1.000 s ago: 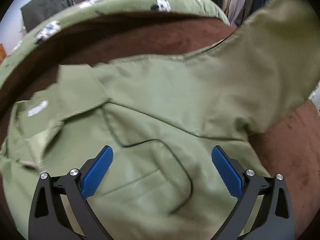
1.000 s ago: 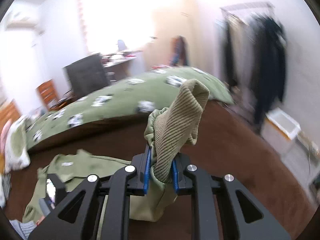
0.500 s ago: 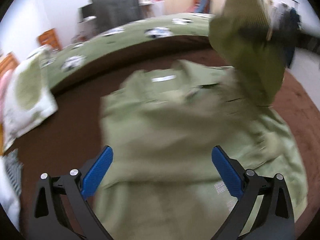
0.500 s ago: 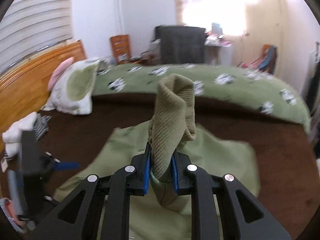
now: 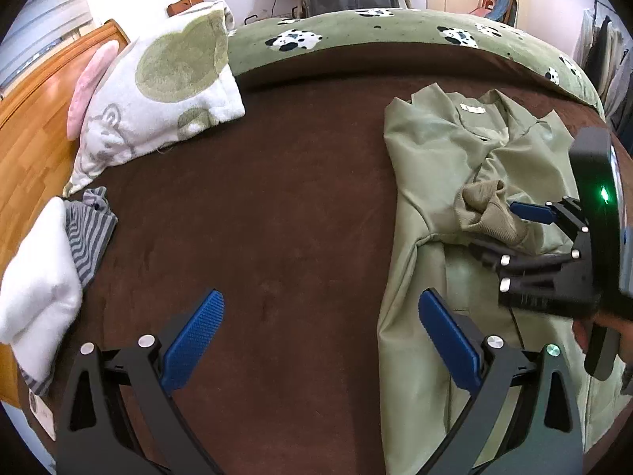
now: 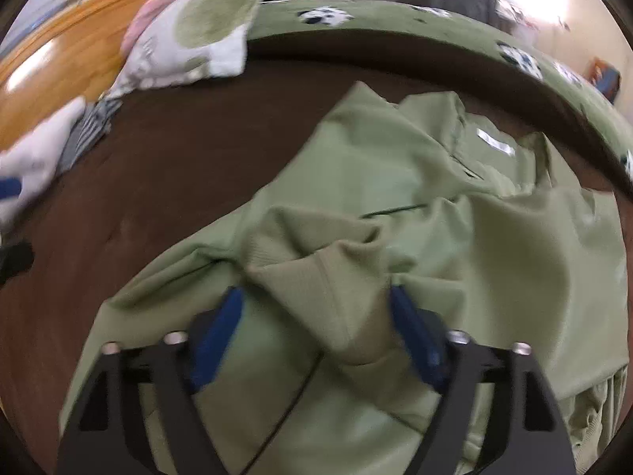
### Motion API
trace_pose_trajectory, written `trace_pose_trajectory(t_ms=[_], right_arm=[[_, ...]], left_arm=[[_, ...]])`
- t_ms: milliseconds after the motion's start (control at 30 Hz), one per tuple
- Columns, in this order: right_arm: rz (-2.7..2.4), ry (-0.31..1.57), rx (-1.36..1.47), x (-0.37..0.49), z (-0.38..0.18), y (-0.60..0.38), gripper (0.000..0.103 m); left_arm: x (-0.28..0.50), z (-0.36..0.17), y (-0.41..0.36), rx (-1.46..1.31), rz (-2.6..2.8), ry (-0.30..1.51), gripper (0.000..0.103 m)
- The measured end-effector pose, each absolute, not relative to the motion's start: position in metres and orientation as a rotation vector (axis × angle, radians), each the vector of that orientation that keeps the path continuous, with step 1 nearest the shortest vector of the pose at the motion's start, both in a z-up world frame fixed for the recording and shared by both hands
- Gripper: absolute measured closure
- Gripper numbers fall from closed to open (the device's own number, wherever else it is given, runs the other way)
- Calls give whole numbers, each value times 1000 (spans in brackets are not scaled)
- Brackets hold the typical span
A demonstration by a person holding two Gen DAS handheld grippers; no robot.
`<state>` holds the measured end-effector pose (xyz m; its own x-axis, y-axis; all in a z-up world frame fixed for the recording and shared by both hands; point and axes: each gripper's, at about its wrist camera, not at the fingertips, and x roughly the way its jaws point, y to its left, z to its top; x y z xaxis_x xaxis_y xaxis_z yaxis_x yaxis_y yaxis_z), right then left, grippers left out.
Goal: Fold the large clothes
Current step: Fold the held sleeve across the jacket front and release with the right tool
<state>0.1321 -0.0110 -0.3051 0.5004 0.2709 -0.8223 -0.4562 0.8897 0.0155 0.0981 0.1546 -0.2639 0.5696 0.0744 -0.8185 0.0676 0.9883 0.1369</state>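
Jacket (image 5: 427,166), one, olive, lies on my brown bed (image 5: 277,206) toward its right edge, one ribbed cuff (image 5: 480,208) folded onto its chest. My right gripper (image 6: 316,328) is opening, cuff loose between the pads. My left gripper (image 5: 316,332) stands apart, empty. One pillow (image 5: 158,91) sits at the headboard corner.

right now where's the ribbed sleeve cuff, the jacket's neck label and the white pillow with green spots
ribbed sleeve cuff (image 5: 480,208), left wrist view, on its knit folds atop the jacket
neck label (image 5: 472,109), left wrist view, on the white tag inside the collar
white pillow (image 5: 158,91), left wrist view, on its front face
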Motion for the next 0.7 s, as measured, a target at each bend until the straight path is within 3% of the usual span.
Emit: trace_pose_trajectory(t_ms=[367, 400, 467, 533, 700], right_arm=[[413, 838, -141, 119, -221, -64, 19], [393, 835, -152, 123, -217, -75, 23], [345, 858, -177, 134, -210, -105, 56], [301, 879, -148, 144, -210, -136, 76], [203, 927, -77, 180, -223, -216, 79]], left_arm=[[106, -245, 131, 67, -57, 924, 6], [110, -239, 122, 62, -82, 910, 6], [117, -230, 106, 47, -120, 883, 6], [129, -223, 83, 1, -176, 863, 6], [164, -237, 13, -61, -299, 867, 6]])
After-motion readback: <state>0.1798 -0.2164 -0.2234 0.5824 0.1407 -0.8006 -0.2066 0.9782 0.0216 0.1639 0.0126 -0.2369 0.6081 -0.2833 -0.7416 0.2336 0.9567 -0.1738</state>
